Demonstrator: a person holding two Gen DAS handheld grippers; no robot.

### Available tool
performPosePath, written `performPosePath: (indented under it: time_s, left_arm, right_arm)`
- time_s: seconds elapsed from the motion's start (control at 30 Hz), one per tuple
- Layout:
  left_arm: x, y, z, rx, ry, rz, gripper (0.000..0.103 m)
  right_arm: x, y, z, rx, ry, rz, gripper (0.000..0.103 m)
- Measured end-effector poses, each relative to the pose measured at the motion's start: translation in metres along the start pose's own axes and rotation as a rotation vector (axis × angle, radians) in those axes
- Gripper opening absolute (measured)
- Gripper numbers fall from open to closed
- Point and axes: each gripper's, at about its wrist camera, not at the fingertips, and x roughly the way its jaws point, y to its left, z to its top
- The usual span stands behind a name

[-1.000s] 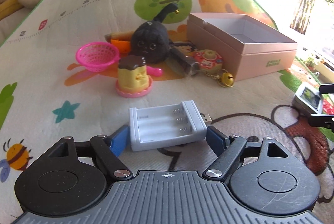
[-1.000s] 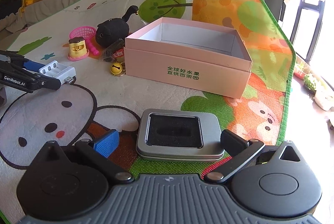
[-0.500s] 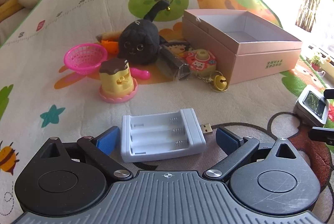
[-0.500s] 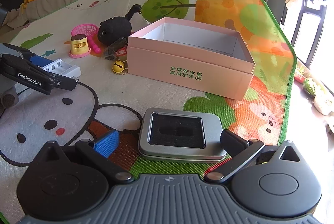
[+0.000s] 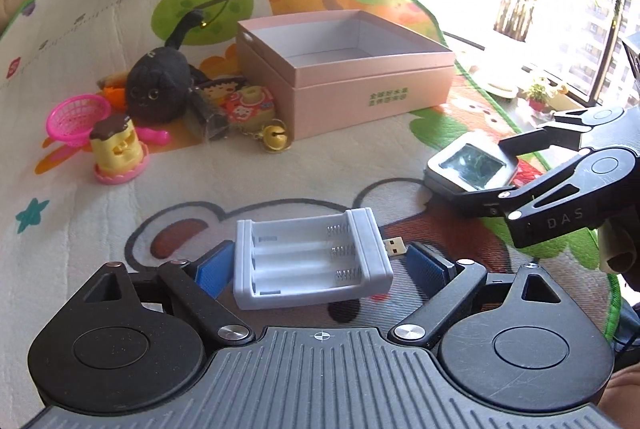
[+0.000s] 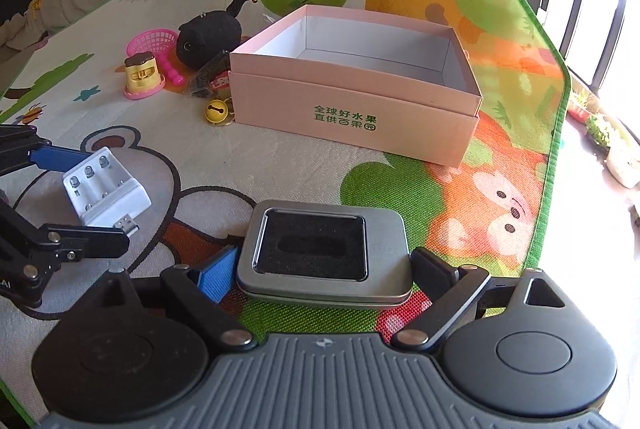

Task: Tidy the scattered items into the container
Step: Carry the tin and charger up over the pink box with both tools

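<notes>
Left tongs (image 5: pixel 320 265) straddled the white battery charger (image 5: pixel 310 259) on the play mat (image 5: pixel 280 169); jaws had just been closing, but the right pad stood off beyond the USB plug, so no clamp yet. Right tongs (image 6: pixel 320 269) had also been closing round the windowed metal tin (image 6: pixel 324 253); left pad about touching, right pad just clear. Pink box (image 6: pixel 360 89) sat open and empty ahead. My read: square each pair on the long sides, keep pads off the plug, close fully before lifting.
</notes>
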Motion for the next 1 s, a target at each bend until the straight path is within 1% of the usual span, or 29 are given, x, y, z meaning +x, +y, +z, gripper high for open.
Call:
performPosePath:
  time_s: [0.13,0.37,0.53,0.63,0.77,0.87,1.0]
  left_arm:
    - [-0.003,-0.017,0.001,0.033,-0.018,-0.015,0.095]
    - [-0.013,-0.029,0.007,0.050,-0.060,-0.028,0.095]
    - [-0.018,-0.033,0.014,0.059,-0.078,-0.033,0.095]
    - [-0.026,-0.035,0.017,0.081,-0.092,-0.040,0.095]
    - [-0.032,-0.040,0.016,0.099,-0.095,-0.041,0.095]
    - [-0.032,-0.041,0.014,0.095,-0.093,-0.028,0.095]
    - [-0.040,-0.042,0.015,0.097,-0.116,-0.019,0.095]
  right_arm:
    - [-0.022,0.001,-0.003,-0.017,-0.025,-0.008,0.092]
    - [-0.060,0.000,-0.002,-0.055,-0.079,-0.011,0.090]
    - [-0.071,-0.003,0.001,-0.053,-0.113,-0.005,0.090]
    - [-0.077,-0.004,0.002,-0.047,-0.138,0.003,0.090]
    - [-0.078,-0.002,-0.001,-0.034,-0.135,0.008,0.090]
    - [-0.078,0.000,-0.005,-0.030,-0.125,-0.002,0.090]
    - [-0.087,0.000,-0.007,-0.034,-0.147,-0.010,0.090]
